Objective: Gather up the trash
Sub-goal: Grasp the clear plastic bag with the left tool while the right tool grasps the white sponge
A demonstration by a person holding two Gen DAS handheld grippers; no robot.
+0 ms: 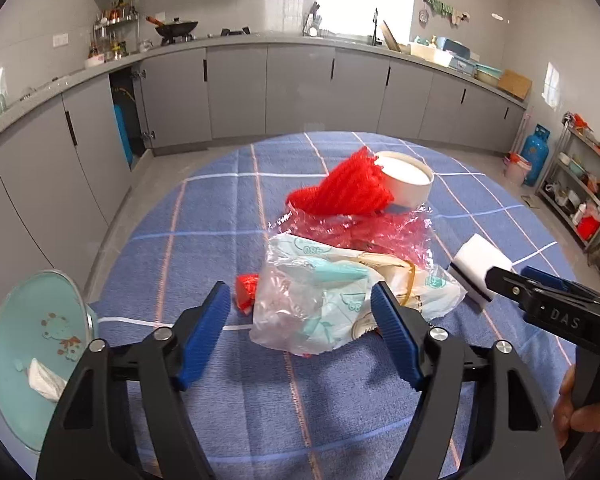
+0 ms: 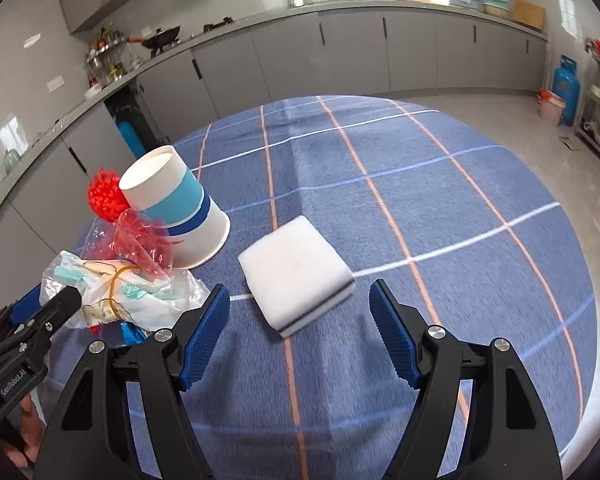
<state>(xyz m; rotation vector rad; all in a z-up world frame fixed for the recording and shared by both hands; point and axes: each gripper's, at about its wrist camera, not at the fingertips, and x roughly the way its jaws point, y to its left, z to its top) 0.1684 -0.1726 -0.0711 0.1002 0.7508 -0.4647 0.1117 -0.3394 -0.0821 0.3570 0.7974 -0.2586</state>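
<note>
Grey kitchen, round table under a blue checked cloth [image 2: 380, 208], left gripper [image 1: 300, 320] open around a crumpled clear wrapper [image 1: 324, 300], red net [image 1: 348, 184] and tipped paper cup [image 2: 180, 208] behind it, right gripper [image 2: 298, 320] open before a white sponge [image 2: 296, 272], teal bin [image 1: 24, 344] at the left edge.

Left gripper [image 1: 300, 312]: black frame, ribbed blue pads [image 1: 206, 328], silver screws. Right gripper [image 2: 300, 316]: same build; "DAS" lettering on its side. Bare fingers [image 1: 576, 412] on handle.
</note>
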